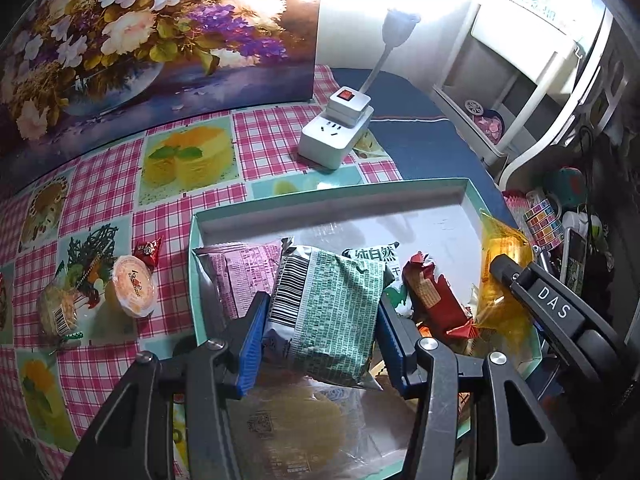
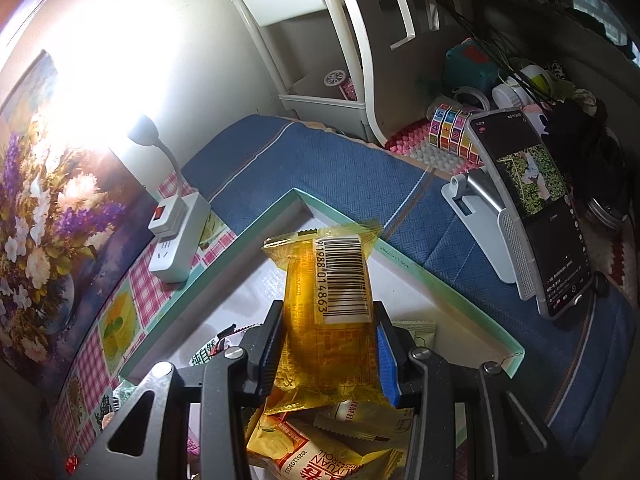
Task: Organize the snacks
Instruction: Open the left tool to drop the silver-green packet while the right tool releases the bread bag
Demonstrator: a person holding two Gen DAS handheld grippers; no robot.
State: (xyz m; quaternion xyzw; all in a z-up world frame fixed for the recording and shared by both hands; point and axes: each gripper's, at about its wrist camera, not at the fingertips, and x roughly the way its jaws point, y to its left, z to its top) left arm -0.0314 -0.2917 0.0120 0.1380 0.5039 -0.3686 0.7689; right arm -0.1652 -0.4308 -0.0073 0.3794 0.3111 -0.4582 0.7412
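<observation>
My left gripper (image 1: pixel 320 316) is shut on a green-and-white snack packet (image 1: pixel 328 312) with a barcode, held over the shallow teal-rimmed box (image 1: pixel 336 196). Beneath and beside the packet lie a pink packet (image 1: pixel 244 272), a red wafer packet (image 1: pixel 436 300) and a green-lettered packet (image 1: pixel 374 256). My right gripper (image 2: pixel 330 320) is shut on a yellow see-through snack packet (image 2: pixel 332 280) with a barcode, held over the same box (image 2: pixel 256 236). In the left wrist view that gripper (image 1: pixel 504 276) and its yellow packet (image 1: pixel 504 264) sit at the box's right side. More yellow packets (image 2: pixel 320 440) lie below.
On the checked tablecloth left of the box stand an orange jelly cup (image 1: pixel 134 286), a small red candy (image 1: pixel 148 250) and a round wrapped snack (image 1: pixel 60 312). A white power strip (image 1: pixel 332 136) with a lamp stands behind. A phone on a stand (image 2: pixel 532 216) and clutter sit right.
</observation>
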